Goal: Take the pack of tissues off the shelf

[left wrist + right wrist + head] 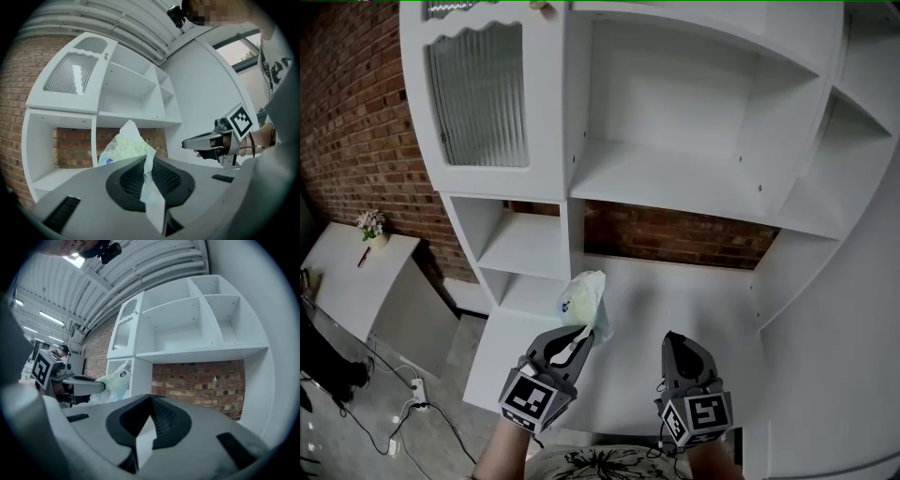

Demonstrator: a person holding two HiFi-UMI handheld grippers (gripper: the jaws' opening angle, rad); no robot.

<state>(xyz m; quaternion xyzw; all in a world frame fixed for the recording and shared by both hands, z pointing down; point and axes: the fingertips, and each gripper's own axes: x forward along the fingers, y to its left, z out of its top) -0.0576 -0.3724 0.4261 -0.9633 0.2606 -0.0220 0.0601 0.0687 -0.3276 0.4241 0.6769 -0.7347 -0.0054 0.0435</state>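
The pack of tissues point(586, 302) is a soft, pale yellow-white plastic pack with a blue mark. It hangs above the white desk surface point(703, 291) of the shelving unit, in front of the low left compartments. My left gripper point(581, 339) is shut on its lower edge; in the left gripper view the film point(123, 145) is pinched between the closed jaws point(149, 176). My right gripper point(680, 345) hovers to the right, apart from the pack, jaws together and holding nothing. In the right gripper view the pack point(112, 380) appears at the left.
The white shelving unit point(675, 187) rises ahead with bare compartments and a ribbed-glass door point(478, 94) at upper left. A brick wall shows behind. A low white table with a small flower pot point(370, 225) stands at the far left, with cables point(412, 394) on the floor.
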